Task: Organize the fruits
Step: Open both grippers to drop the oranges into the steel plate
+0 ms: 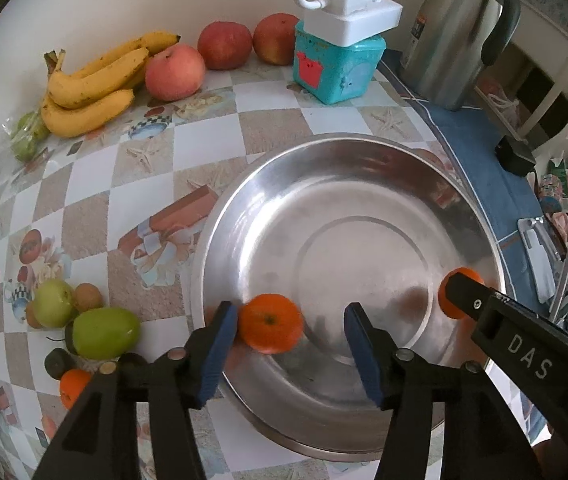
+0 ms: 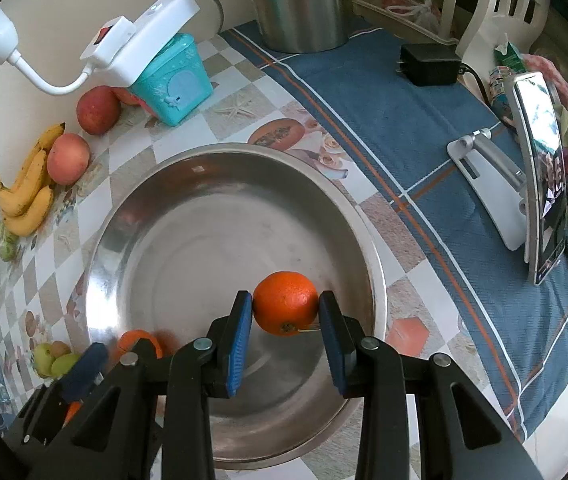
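Note:
A steel bowl [image 1: 212, 248] [image 2: 100, 248] stands on the chequered tablecloth. In the left wrist view my left gripper [image 1: 289, 307] hangs open over the bowl's near side. An orange [image 1: 271, 324], slightly blurred, lies inside the bowl against the left blue pad; the right pad stands well clear of it. My right gripper [image 2: 285, 298] is shut on a second orange [image 2: 285, 304] [image 1: 459, 292], both pads pressing its sides, just above the bowl's right part. In the right wrist view the first orange [image 2: 140, 342] peeks out behind the left gripper's fingers [image 2: 88, 364].
Bananas [image 1: 88, 92] and three apples [image 1: 174, 72] line the back wall. Green fruits [image 1: 104, 332] and a small orange [image 1: 72, 386] lie left of the bowl. A teal box [image 1: 335, 68] bears a power strip. A steel kettle [image 1: 459, 36], a black adapter [image 2: 427, 64] and a phone on a stand [image 2: 543, 184] are to the right.

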